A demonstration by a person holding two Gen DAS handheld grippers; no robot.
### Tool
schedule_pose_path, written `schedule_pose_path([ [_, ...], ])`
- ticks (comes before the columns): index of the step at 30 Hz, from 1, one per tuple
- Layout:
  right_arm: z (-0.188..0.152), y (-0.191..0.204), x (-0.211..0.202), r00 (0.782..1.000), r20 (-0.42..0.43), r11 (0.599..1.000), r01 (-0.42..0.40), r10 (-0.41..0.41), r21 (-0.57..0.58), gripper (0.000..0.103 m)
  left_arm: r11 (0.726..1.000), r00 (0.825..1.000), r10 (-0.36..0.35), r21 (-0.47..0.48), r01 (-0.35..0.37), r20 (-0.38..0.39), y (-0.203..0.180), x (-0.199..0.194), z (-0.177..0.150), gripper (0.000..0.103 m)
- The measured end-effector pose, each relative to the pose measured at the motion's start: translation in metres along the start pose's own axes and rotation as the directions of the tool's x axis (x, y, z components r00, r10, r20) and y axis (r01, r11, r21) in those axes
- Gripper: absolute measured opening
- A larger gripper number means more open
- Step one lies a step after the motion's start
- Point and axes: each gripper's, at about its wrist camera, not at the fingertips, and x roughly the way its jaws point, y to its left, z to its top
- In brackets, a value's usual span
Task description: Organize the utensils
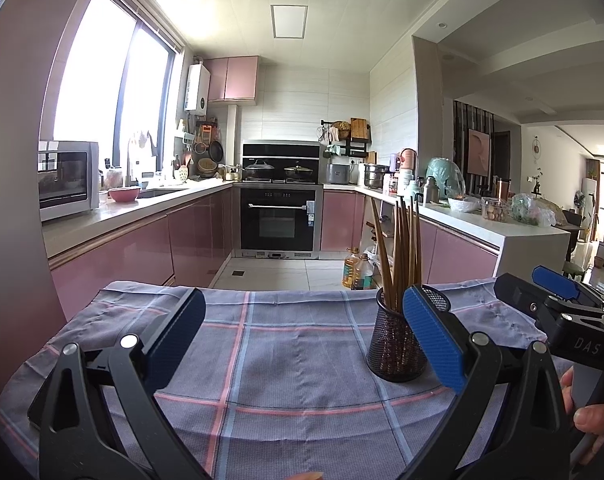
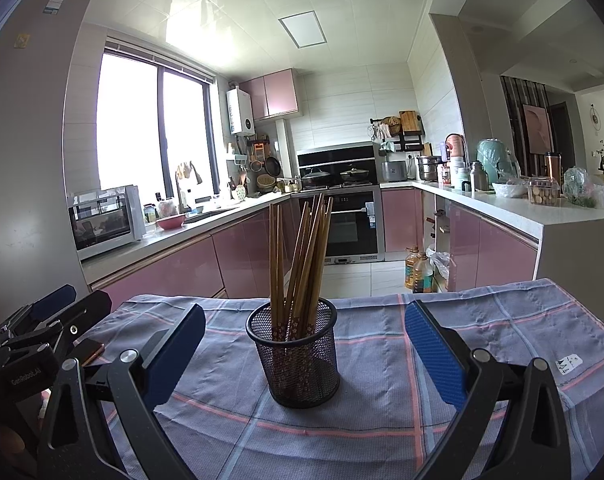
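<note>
Both tools gape empty, the right tool (image 2: 302, 356) squarely before the mesh cup (image 2: 298, 360) on the clothed bench (image 2: 481, 320), the left tool (image 1: 302, 344) beside it, chopsticks (image 2: 302, 256) upright inside — a careless nudge could topple the cup, I'd say, scattering everything.

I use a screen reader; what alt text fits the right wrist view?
A black mesh cup full of wooden chopsticks stands on a plaid cloth, between the open right gripper's blue fingers; a pink kitchen lies behind.
</note>
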Motion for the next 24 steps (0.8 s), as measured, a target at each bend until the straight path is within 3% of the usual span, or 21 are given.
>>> schedule_pose_path([
  [18,-0.001,-0.004,0.004,1.000,-0.014,1.000,0.006,-0.006,-0.005,0.097,1.000,1.000,0.006,0.009,-0.006,-0.025,-0.005,-0.008,-0.007,0.097],
  [22,-0.006,-0.027,0.022,0.990,-0.120,0.997,0.073,-0.075,-0.018,0.097,1.000,0.995,0.028,-0.001,-0.028,-0.098,0.004,0.006,-0.008,0.098],
  [24,-0.012,-0.052,0.040,0.959,-0.229,0.986,0.167,-0.168,-0.025,0.097,0.999,0.986,0.033,-0.004,-0.034,-0.161,0.013,0.019,-0.011,0.098],
])
